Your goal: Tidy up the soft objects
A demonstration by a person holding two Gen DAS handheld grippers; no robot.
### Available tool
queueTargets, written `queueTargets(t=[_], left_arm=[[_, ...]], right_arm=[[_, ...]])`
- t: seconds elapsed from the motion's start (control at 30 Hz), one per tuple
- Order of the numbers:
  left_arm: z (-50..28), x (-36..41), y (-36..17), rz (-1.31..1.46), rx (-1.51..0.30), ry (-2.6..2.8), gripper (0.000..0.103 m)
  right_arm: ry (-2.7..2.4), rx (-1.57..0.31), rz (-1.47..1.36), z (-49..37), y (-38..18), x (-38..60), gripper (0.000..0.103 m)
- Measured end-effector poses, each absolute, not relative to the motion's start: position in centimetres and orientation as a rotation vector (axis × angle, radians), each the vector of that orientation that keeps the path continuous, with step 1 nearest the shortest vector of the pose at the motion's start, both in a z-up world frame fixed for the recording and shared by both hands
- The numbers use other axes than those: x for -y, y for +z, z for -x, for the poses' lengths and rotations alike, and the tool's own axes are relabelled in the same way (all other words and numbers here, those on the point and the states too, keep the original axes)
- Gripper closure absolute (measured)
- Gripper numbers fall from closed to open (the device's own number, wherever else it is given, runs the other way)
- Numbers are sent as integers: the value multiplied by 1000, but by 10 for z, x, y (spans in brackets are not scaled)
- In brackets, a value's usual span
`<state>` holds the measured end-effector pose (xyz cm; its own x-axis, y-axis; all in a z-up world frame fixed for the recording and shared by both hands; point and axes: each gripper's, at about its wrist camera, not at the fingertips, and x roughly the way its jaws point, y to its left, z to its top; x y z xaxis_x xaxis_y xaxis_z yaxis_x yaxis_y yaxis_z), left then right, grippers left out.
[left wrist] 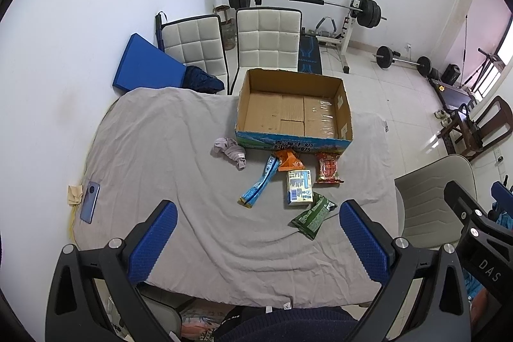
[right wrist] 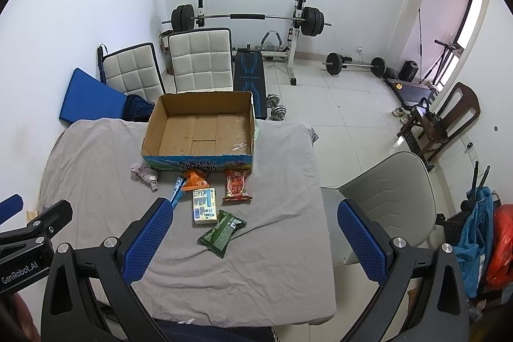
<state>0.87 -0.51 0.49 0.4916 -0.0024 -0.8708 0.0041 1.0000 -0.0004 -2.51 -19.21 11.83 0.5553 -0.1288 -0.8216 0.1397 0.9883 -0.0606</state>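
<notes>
Left gripper (left wrist: 256, 233) spread wide, nothing between the blue pads, hovering over the near edge of the table; right gripper (right wrist: 253, 233) same, wide apart and empty, held level beside it

Both well back from the items, no contact with anything

Nearest to the tools: green snack packet (left wrist: 313, 212) lying flat on the grey cloth (left wrist: 160, 149), just beyond it a white-and-blue tissue pack (left wrist: 299, 187), touching or nearly touching the green one. Left of that a long blue wrapper (left wrist: 259, 183) at a diagonal. Further out, orange pouch (left wrist: 288, 161) and red snack bag (left wrist: 327, 168) just in front of the cardboard box (left wrist: 293, 146). Crumpled pinkish socks (left wrist: 230, 151) by the box's left front corner

Box is open-topped and empty inside, sits at the far side of the table

Phone (left wrist: 90, 201) at the left edge, not part of the job

Step, as I read it: start, nothing packed yet, picking a first target. Next move likely calls for lowering one gripper over the green packet or the tissue pack, pinching gently since they squash, then carrying over the box's front wall
</notes>
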Motion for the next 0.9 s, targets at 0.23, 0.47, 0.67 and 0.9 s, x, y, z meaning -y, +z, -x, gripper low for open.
queueTargets(t=[0.23, 0.47, 0.67, 0.9], left_arm=[[-12, 5, 7, 1, -1050, 3, 0], [-13, 4, 7, 1, -1049, 4, 0], [-13, 5, 8, 1, -1047, 3, 0], [-13, 5, 8, 1, -1047, 3, 0]], right_arm=[[-156, -971, -13, 25, 119, 193, 0], [-153, -966, -12, 19, 118, 190, 0], [-152, -967, -14, 17, 119, 189, 0], [-151, -967, -15, 17, 119, 189, 0]])
